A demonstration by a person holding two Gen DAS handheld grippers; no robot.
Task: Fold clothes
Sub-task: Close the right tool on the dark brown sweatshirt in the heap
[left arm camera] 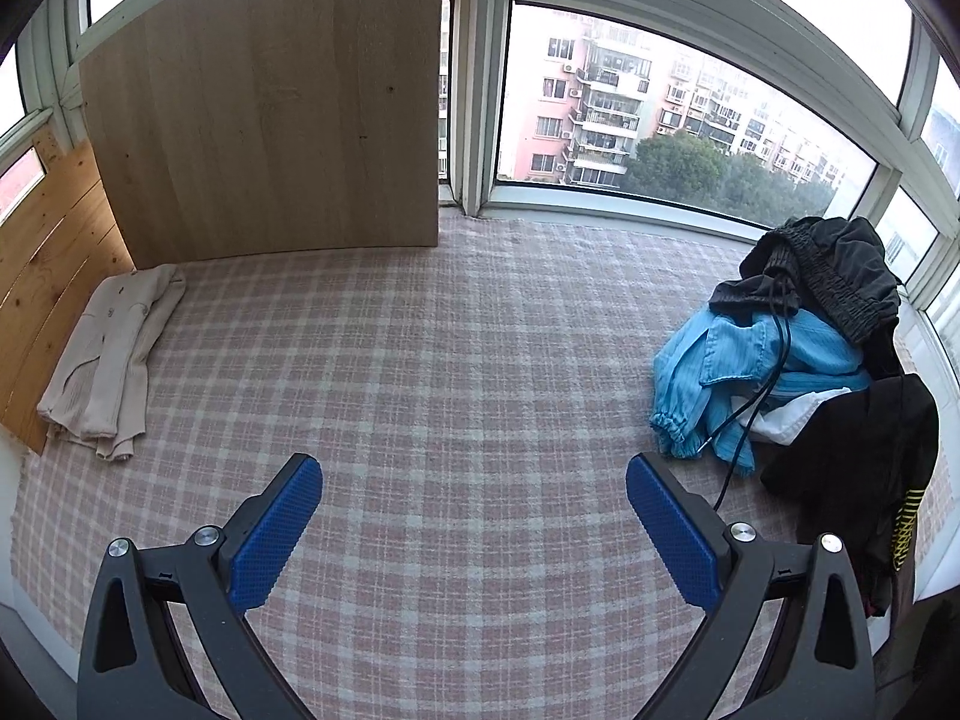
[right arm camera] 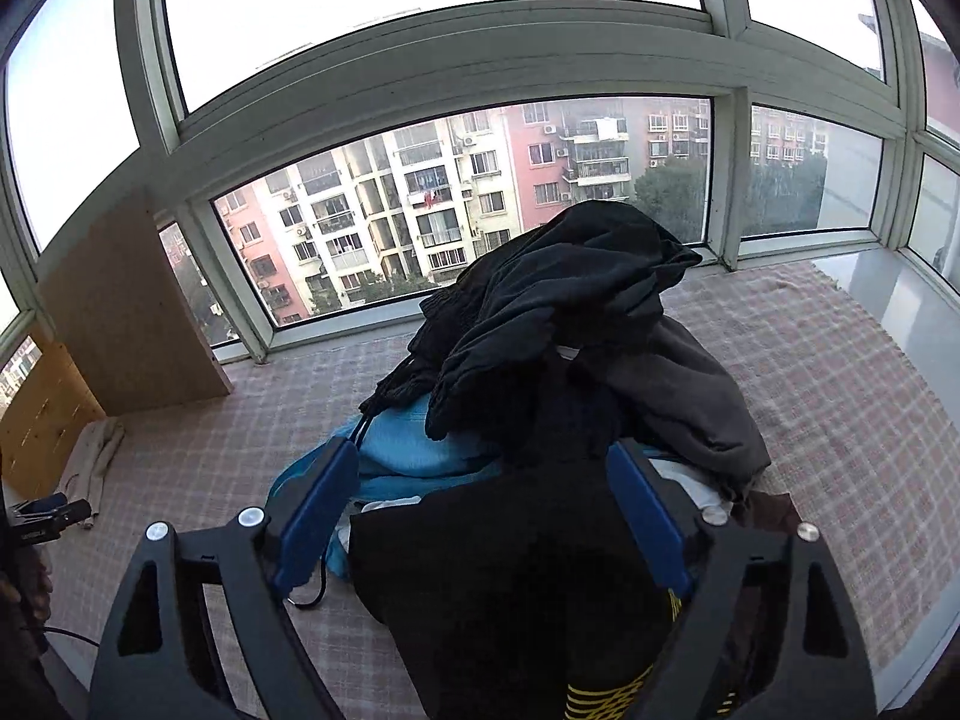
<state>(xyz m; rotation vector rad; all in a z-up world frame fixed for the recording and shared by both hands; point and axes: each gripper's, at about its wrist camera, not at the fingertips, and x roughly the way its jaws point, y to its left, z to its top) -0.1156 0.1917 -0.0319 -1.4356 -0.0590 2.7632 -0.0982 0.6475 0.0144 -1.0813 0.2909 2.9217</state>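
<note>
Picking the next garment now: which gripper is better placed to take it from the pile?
Right. The right gripper is open over the pile; the left gripper is open above bare blanket.

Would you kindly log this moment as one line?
left gripper open over plaid cloth | right gripper open around black garment | beige garment folded

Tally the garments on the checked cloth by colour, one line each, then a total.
Beige, folded ribbed garment by the wooden panel: 1
Blue, crumpled gathered-cuff garment in the pile: 1
White garment, mostly buried: 1
Black or dark grey, including the yellow-striped black garment: at least 2, overlapping too much to separate
Total: at least 5
</note>
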